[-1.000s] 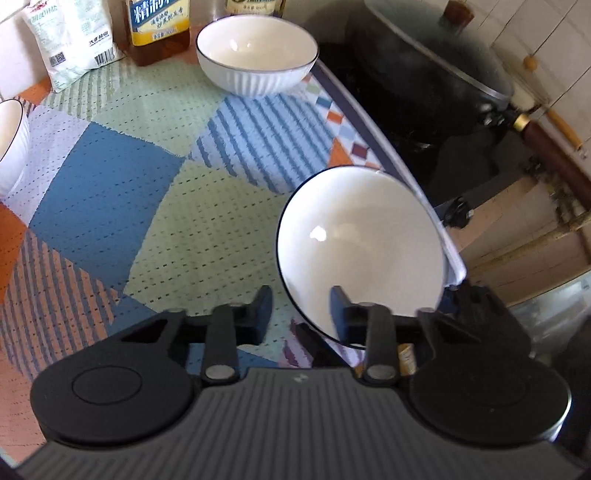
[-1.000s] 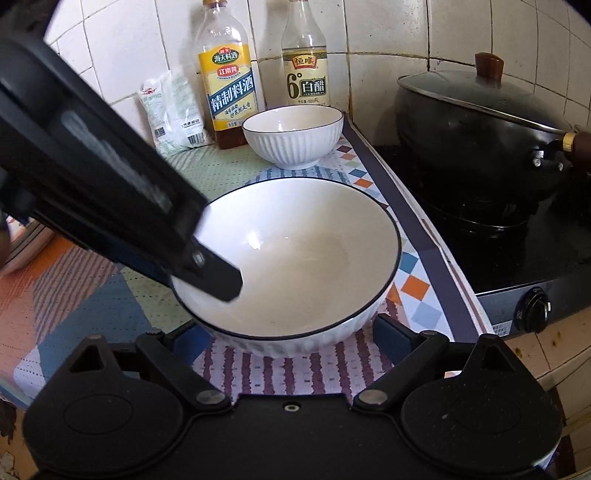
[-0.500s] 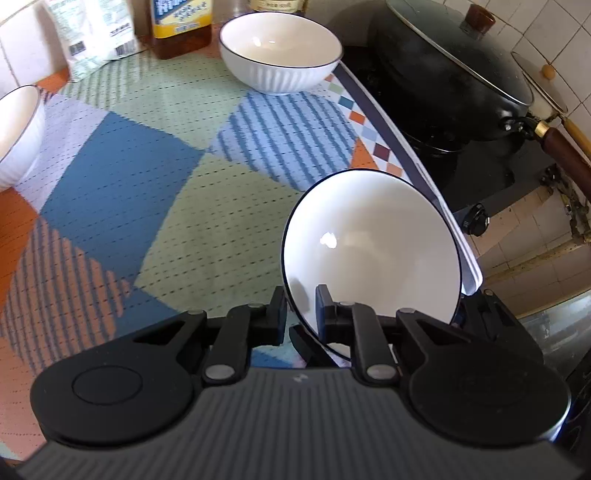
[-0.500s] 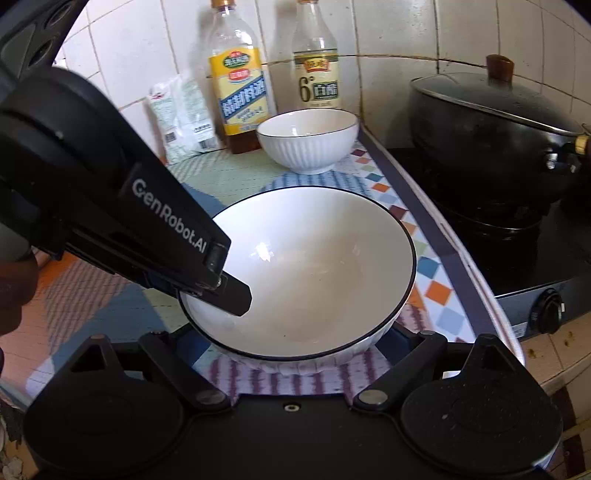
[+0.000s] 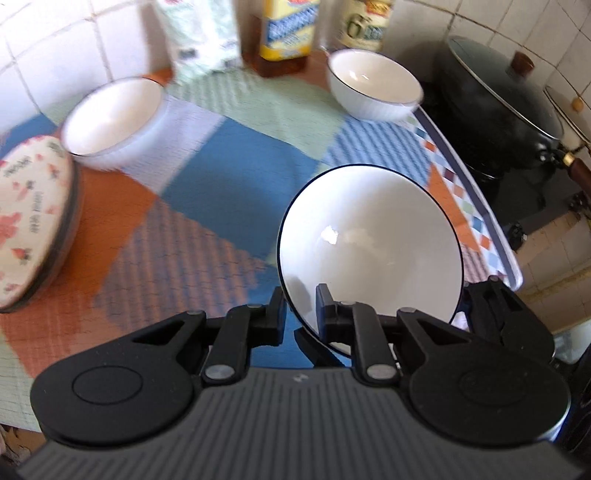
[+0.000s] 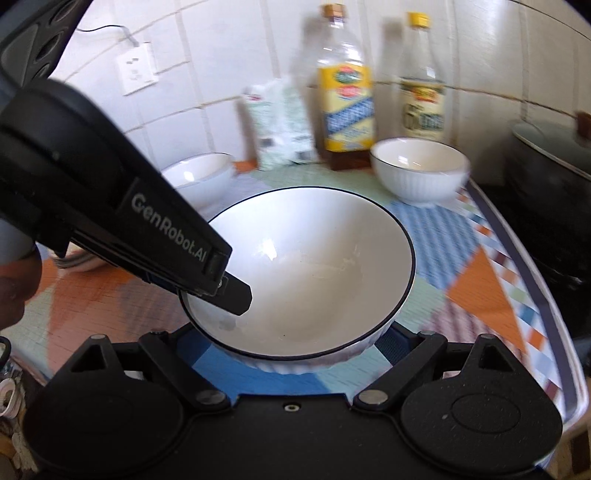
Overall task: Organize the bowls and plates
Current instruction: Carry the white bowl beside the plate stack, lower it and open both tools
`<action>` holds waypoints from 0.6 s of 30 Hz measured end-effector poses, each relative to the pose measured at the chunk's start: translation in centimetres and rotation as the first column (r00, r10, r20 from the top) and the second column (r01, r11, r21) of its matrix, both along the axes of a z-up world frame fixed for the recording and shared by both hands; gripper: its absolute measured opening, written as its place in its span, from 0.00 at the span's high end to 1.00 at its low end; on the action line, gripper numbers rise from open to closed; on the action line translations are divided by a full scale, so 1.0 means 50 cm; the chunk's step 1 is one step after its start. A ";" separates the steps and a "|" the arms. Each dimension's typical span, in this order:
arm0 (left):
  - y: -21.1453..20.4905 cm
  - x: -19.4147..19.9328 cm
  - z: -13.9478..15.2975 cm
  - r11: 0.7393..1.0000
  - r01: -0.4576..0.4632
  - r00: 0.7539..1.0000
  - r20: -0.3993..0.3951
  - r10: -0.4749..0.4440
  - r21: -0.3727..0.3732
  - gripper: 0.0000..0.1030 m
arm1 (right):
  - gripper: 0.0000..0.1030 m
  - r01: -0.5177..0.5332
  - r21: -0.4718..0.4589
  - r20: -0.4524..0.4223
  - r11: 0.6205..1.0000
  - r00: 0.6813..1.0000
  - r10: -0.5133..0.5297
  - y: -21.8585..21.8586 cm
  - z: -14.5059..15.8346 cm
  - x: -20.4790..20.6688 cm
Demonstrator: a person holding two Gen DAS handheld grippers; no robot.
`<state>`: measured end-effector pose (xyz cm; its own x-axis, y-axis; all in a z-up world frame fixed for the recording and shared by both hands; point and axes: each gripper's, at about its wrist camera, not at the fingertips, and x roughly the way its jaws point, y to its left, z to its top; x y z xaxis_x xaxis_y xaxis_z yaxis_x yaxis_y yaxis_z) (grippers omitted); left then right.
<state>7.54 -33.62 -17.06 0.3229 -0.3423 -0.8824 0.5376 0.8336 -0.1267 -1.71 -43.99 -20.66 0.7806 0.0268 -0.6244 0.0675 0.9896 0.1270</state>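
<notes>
My left gripper (image 5: 300,314) is shut on the near rim of a large white bowl with a dark rim (image 5: 369,243) and holds it above the patchwork mat. In the right wrist view the same bowl (image 6: 317,273) sits between my right gripper's wide-open fingers (image 6: 291,332), and the left gripper (image 6: 225,284) clamps its left rim. A second white bowl (image 5: 373,83) stands at the back right of the mat, also in the right wrist view (image 6: 419,168). A third white bowl (image 5: 112,120) stands at the back left, also in the right wrist view (image 6: 201,177).
A floral plate stack (image 5: 31,221) sits at the left edge. A white bag (image 5: 201,33) and two bottles (image 6: 347,92) (image 6: 423,85) line the tiled wall. A black lidded wok (image 5: 498,107) sits on the stove at the right.
The left gripper closed onto the bowl's rim and lifted it up and leftward. Both views now show more of the left side, including the third bowl and the plate stack.
</notes>
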 end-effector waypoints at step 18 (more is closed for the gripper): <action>0.207 0.079 -0.006 0.980 -0.197 0.980 0.019 0.197 0.031 0.85 | 0.08 -0.285 -0.037 -0.006 0.958 0.959 0.285 0.173 0.003 0.130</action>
